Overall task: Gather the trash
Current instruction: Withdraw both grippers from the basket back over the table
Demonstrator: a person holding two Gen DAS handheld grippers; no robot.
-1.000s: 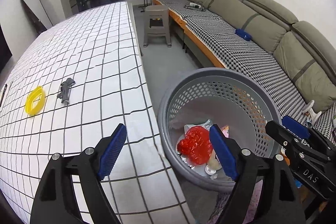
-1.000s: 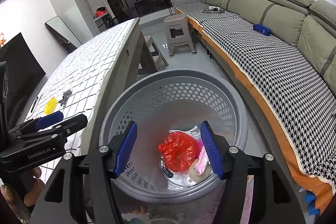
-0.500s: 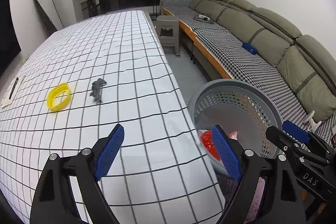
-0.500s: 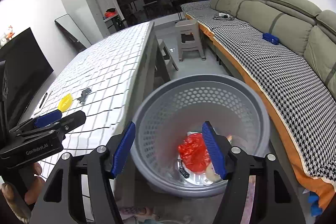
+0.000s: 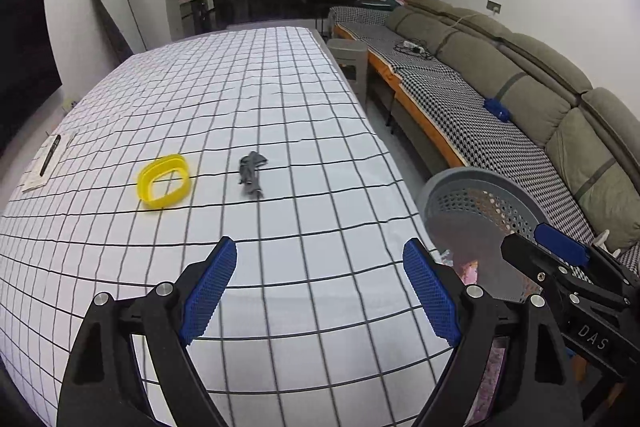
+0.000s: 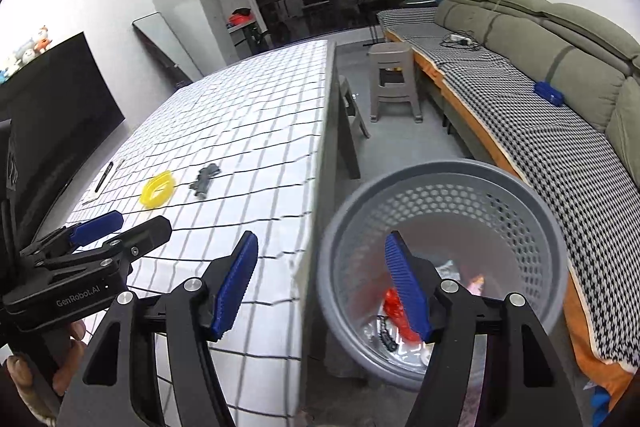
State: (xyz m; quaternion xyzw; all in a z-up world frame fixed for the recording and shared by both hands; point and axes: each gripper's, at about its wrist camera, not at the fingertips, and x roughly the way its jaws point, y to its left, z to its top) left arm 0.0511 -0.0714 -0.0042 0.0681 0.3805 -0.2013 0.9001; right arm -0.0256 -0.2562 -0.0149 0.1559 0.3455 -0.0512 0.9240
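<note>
A yellow ring (image 5: pixel 163 181) (image 6: pixel 157 189) and a small crumpled grey scrap (image 5: pixel 251 173) (image 6: pixel 204 179) lie on the checked tablecloth (image 5: pixel 248 107) (image 6: pixel 256 123). My left gripper (image 5: pixel 319 289) hovers open over the near part of the table, well short of both, nothing between its fingers. My right gripper (image 6: pixel 320 287) stands open over the table's right edge and the grey perforated basket (image 6: pixel 536 211) (image 5: pixel 460 183) on the floor. Inside the basket lie a red plastic bag (image 6: pixel 394 307) and other bits of rubbish. Each gripper shows at the side of the other's view.
A pen on a paper slip (image 5: pixel 48 157) lies at the table's left edge. A grey stool (image 6: pixel 394 79) stands beyond the table. A long sofa with a houndstooth cover (image 6: pixel 540 131) runs along the right wall, a dark TV (image 6: pixel 52 107) on the left.
Both grippers have swung left and risen from above the basket toward the table. The basket has slid to the right in both views; the ring and scrap now sit nearer centre.
</note>
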